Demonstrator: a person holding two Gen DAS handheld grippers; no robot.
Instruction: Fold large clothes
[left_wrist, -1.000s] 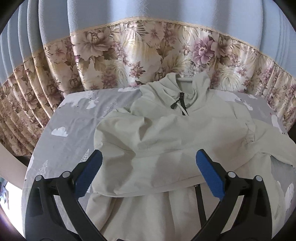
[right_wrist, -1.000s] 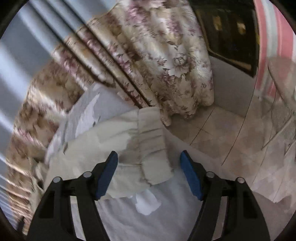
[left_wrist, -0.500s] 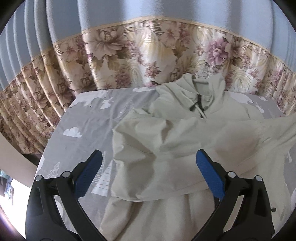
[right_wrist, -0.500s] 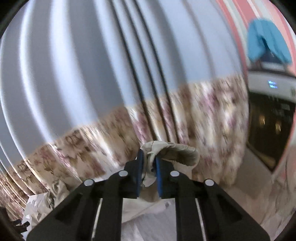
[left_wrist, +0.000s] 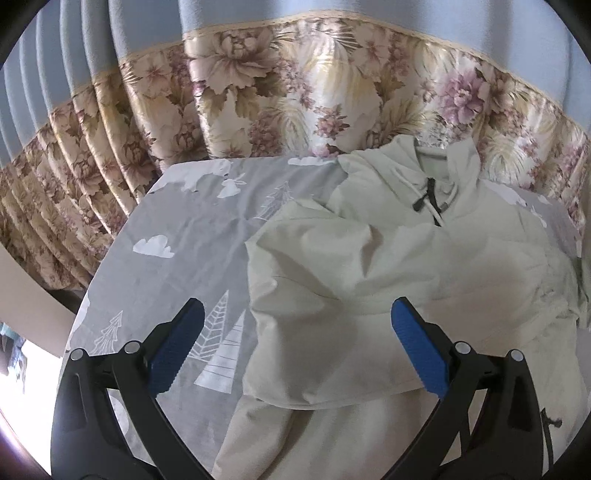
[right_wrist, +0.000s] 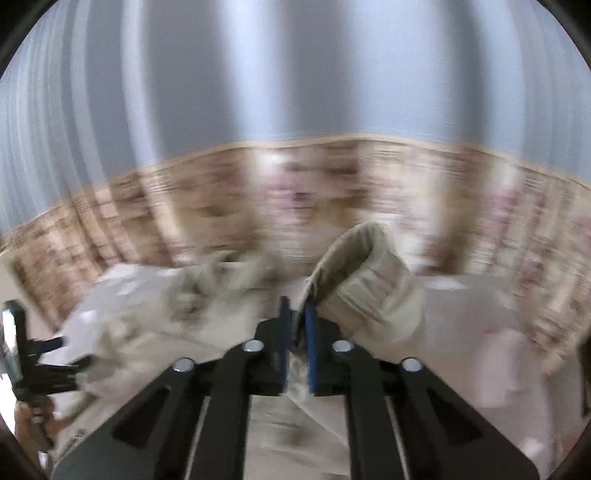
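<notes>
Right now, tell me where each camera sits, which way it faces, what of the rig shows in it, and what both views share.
Left wrist: rides the left hand-held gripper, looking forward and down at the cream hooded sweatshirt on the grey printed sheet; its blue-padded fingers stand open.
Right wrist: rides the right hand-held gripper, facing the blurred floral-and-blue curtain; its fingers are shut on the ribbed sleeve cuff.
Shared: sweatshirt, sheet, curtain.

Bare grey sheet left of the hoodie lies open; floral curtain (pleated) walls the far edge.
</notes>
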